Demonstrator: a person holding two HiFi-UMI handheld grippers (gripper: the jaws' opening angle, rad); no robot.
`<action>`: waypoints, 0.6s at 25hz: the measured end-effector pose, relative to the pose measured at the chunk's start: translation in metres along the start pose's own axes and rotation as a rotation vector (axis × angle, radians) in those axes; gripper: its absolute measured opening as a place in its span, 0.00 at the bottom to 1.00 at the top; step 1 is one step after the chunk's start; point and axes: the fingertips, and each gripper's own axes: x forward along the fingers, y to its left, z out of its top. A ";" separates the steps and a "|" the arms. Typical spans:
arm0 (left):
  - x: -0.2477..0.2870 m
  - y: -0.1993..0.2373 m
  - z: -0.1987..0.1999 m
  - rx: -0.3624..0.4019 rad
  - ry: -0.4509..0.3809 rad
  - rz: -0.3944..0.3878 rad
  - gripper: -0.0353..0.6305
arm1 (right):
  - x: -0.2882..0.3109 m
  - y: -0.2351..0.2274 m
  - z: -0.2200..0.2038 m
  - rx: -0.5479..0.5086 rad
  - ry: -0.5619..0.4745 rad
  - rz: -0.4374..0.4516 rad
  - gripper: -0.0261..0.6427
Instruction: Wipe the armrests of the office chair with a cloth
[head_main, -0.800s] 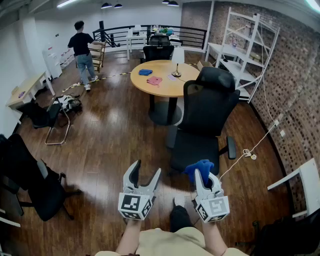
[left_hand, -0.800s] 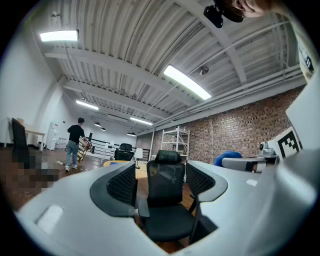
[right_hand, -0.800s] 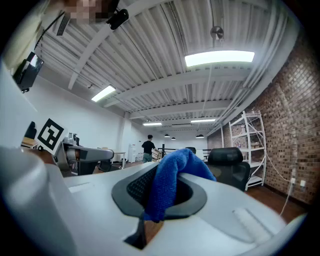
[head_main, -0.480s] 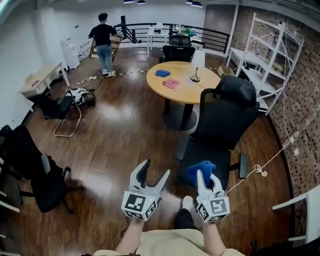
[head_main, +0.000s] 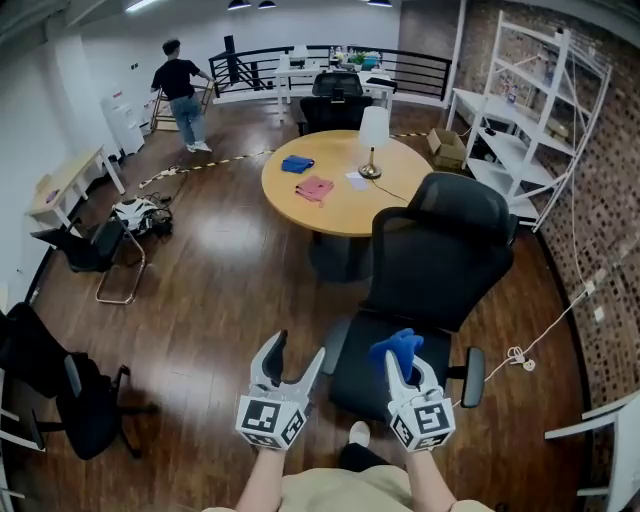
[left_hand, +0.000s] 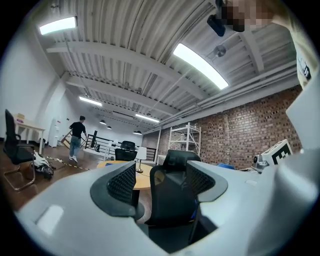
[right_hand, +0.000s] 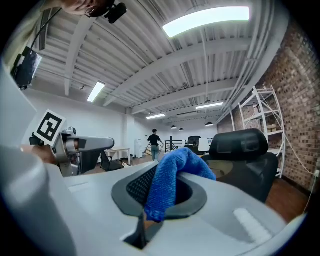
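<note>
Right gripper (head_main: 404, 368) clamped on blue cloth (head_main: 398, 345), raised toward office chair (head_main: 432, 262) at 12 o'clock, ready for wiping. Left gripper (head_main: 296, 360) wide, empty. Nearest armrest (head_main: 474, 375) at 3 o'clock, untouched.

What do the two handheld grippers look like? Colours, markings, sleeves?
Both the left gripper and right gripper: light grey bodies, two curved jaws lined with black textured pads, each with a white cube bearing black square markers. No cables or sleeves visible; beige clothing below.
</note>
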 end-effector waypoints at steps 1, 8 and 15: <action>0.014 0.003 -0.002 0.000 0.002 0.005 0.50 | 0.008 -0.015 -0.006 -0.003 0.023 -0.001 0.05; 0.075 0.049 -0.039 -0.003 0.042 0.070 0.50 | 0.082 -0.076 -0.104 -0.035 0.269 0.137 0.06; 0.095 0.111 -0.077 -0.029 0.128 0.063 0.50 | 0.184 -0.074 -0.247 -0.187 0.595 0.315 0.07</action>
